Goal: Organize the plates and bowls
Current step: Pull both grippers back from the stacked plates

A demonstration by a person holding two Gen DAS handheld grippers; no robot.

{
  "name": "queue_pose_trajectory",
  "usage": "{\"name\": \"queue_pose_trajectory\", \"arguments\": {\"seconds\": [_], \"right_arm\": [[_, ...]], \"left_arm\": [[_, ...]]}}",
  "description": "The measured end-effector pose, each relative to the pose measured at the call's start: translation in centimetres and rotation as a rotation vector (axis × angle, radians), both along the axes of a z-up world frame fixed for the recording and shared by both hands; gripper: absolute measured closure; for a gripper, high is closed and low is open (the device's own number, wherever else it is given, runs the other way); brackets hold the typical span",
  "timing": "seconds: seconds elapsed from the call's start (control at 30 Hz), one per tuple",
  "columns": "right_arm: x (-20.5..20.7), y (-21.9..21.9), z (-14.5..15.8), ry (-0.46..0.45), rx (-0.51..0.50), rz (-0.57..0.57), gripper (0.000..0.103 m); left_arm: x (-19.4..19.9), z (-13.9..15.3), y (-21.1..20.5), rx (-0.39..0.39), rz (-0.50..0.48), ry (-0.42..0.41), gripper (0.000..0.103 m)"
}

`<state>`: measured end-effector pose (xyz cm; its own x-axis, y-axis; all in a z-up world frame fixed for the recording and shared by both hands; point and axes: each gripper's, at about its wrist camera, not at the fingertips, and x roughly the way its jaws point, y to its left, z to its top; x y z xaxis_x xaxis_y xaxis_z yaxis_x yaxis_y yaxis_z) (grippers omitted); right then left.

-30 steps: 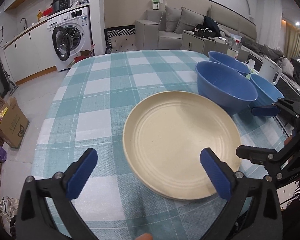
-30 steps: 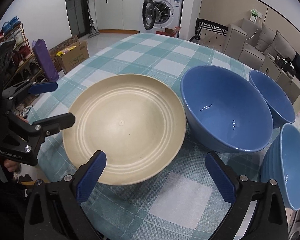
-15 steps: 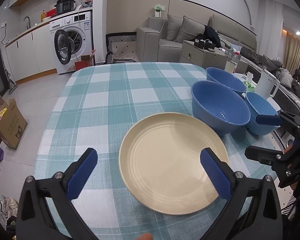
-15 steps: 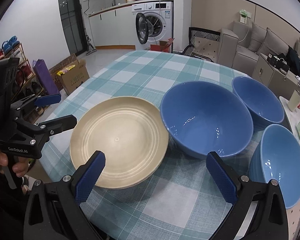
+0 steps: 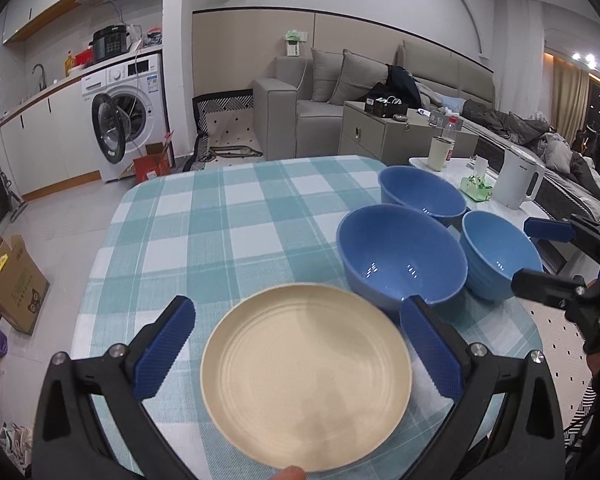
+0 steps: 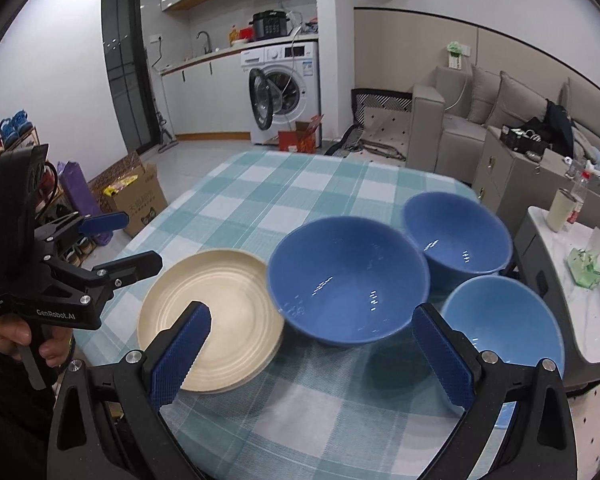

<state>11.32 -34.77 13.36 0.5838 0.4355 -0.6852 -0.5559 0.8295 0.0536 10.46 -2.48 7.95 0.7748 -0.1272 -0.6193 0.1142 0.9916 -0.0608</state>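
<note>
A cream plate (image 5: 306, 376) lies at the near edge of the checked table (image 5: 228, 216); it also shows in the right wrist view (image 6: 216, 316). Three blue bowls stand right of it: a large one (image 6: 348, 286), a far one (image 6: 456, 234) and a lighter near one (image 6: 500, 324). My left gripper (image 5: 298, 348) is open and empty, raised over the plate. My right gripper (image 6: 312, 354) is open and empty, raised before the large bowl (image 5: 400, 258). Each gripper shows in the other's view, the left one (image 6: 112, 240) and the right one (image 5: 540, 252).
A side table at the right holds a white kettle (image 5: 518, 184), a cup (image 5: 440, 152) and a green tissue pack (image 5: 476, 188). A washing machine (image 5: 128, 116) with its door open, a sofa (image 5: 340, 96) and a cardboard box (image 5: 14, 284) stand beyond the table.
Both grippers have pulled back and up from the table, so the plate and bowls look smaller and farther. Both stay open. The dishes have not moved.
</note>
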Motion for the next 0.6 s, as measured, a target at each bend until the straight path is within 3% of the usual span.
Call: {"name": "queue_pose_trajectory", "arguments": {"seconds": [0.6], "right_arm": [[1.7,-7.8,5.9,-0.094,0.053,-0.134,0.001]], "left_arm": [[3.9,3.8,-5.0,0.030,-0.074,-0.075,0.000]]}}
